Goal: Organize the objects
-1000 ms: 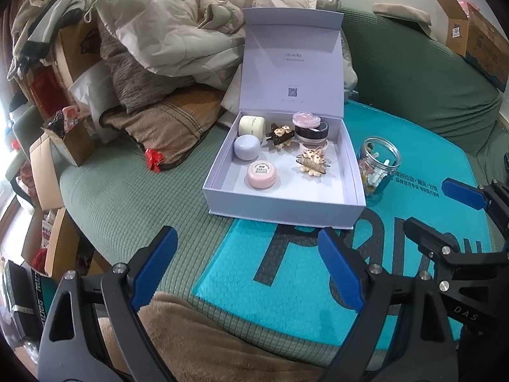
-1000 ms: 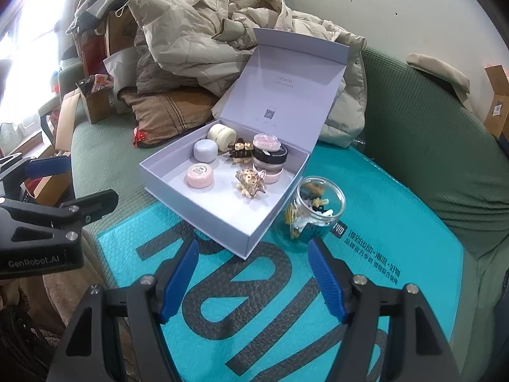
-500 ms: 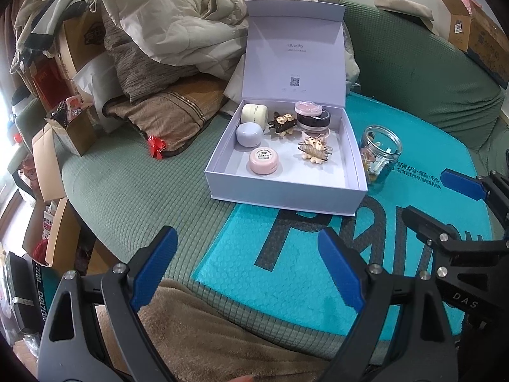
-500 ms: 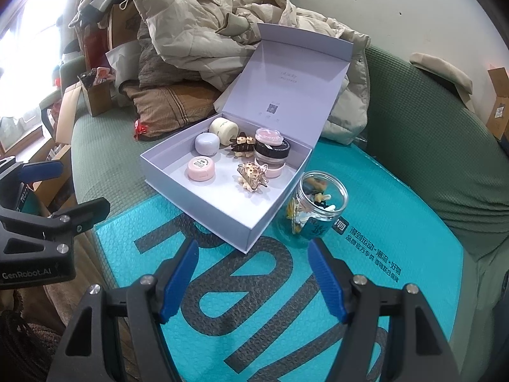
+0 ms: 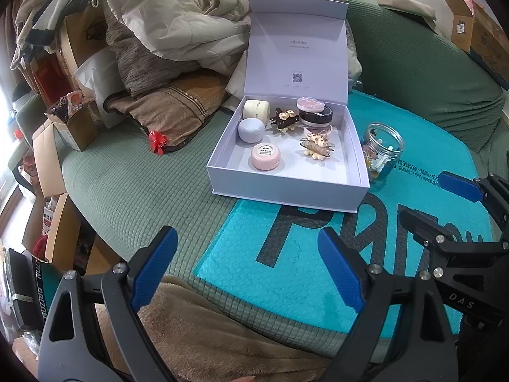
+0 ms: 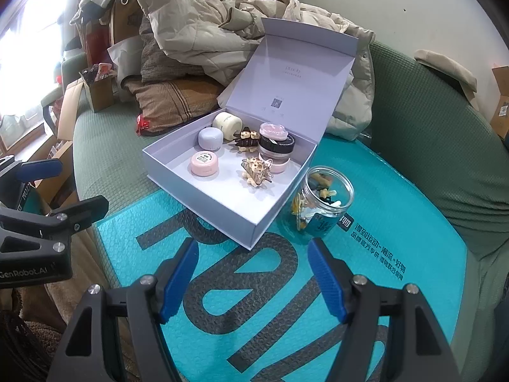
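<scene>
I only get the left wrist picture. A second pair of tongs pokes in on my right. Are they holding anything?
Observer: No. The right wrist view shows the right tongs open, with only the teal mat between their blue pads.
Visitor: What's inside the glass jar?
Observer: That view looks down into it: a beige piece and a dark piece lie on top of the small bits.
Visitor: Is anything written on my own tongs?
Observer: Yes, the body of the left tongs reads "GenRobot.AI".
</scene>
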